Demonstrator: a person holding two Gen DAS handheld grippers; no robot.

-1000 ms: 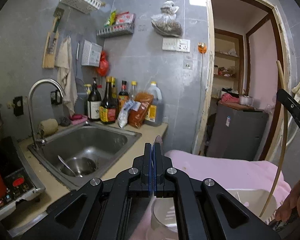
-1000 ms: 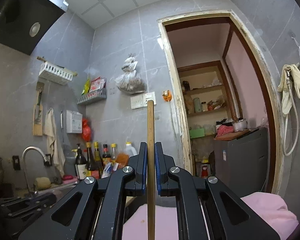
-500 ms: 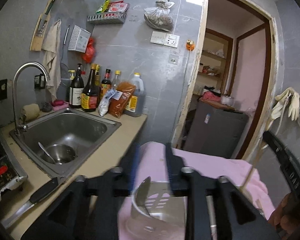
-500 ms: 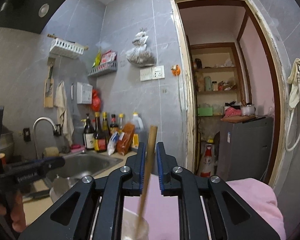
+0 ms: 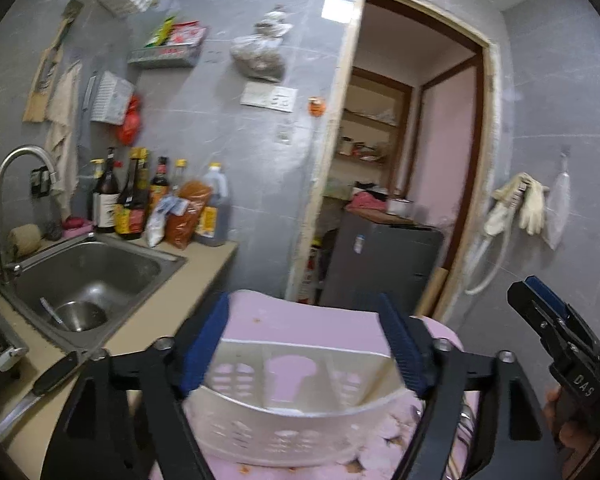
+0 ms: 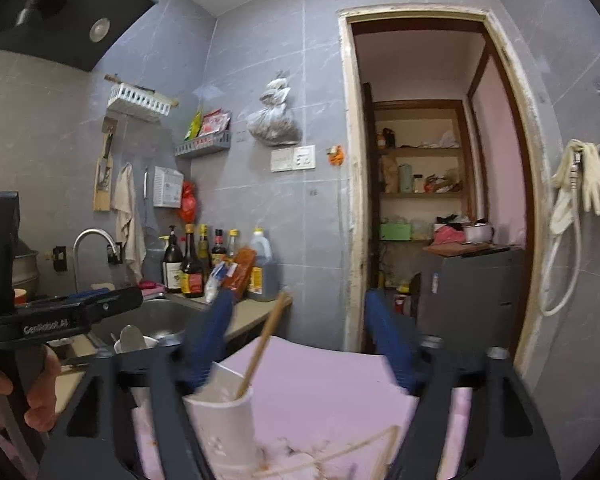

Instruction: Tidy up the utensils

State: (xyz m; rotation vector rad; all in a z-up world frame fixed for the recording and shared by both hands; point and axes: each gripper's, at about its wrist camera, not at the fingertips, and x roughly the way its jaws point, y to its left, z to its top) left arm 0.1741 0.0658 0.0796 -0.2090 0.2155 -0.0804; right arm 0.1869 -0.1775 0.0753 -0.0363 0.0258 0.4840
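Note:
A white perforated utensil holder [image 5: 300,400] stands on a pink cloth [image 5: 300,322]. My left gripper [image 5: 306,344] is open and empty just above it. In the right wrist view the holder [image 6: 224,428] has a wooden chopstick [image 6: 262,350] leaning in it and a metal spoon [image 6: 131,338] at its left. My right gripper [image 6: 300,344] is open and empty above the holder. Another chopstick [image 6: 340,450] lies on the cloth.
A steel sink [image 5: 84,280] with a bowl and spoon sits left, with sauce bottles [image 5: 140,200] behind it. A black-handled knife [image 5: 48,378] lies on the counter by the sink. A doorway [image 5: 404,184] opens behind the cloth-covered surface.
My left gripper opened and let the spoon go into the holder. My right gripper opened and let the chopstick go; it now leans in the holder.

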